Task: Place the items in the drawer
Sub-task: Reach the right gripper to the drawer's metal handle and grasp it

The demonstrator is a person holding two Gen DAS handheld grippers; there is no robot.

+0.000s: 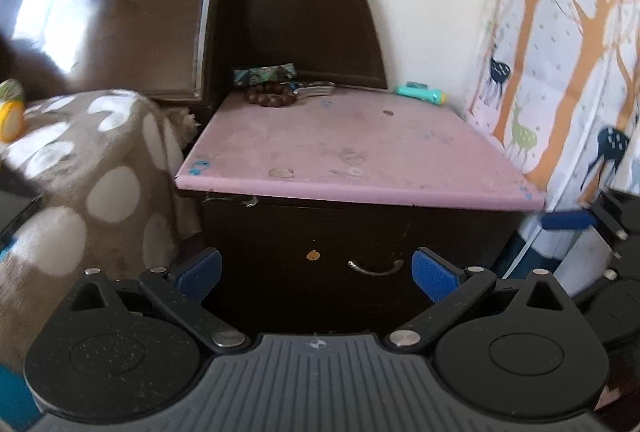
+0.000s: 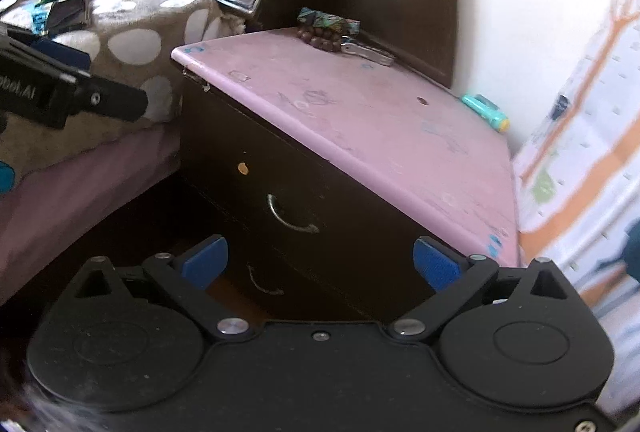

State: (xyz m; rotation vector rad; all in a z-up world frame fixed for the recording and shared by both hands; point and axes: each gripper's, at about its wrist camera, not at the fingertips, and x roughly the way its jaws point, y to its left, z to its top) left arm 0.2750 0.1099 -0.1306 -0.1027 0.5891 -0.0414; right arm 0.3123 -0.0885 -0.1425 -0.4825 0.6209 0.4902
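A dark nightstand with a pink top (image 1: 352,148) (image 2: 360,112) stands ahead. Its upper drawer is closed, with a curved metal handle (image 1: 375,267) (image 2: 290,216); a lower handle (image 2: 264,282) shows in the right wrist view. At the back of the top lie a brown bead bracelet (image 1: 271,95) (image 2: 322,37), a patterned pouch (image 1: 265,73) (image 2: 328,19), a metal tool (image 1: 318,88) (image 2: 370,53) and a teal flashlight (image 1: 421,93) (image 2: 485,111). My left gripper (image 1: 316,272) is open, facing the drawer front. My right gripper (image 2: 320,264) is open too, nothing between its fingers.
A bed with a brown spotted blanket (image 1: 80,168) (image 2: 132,28) lies left of the nightstand, with loose items on it. A dark headboard (image 1: 120,0) rises behind. A curtain printed with trees and deer (image 1: 560,72) hangs at the right.
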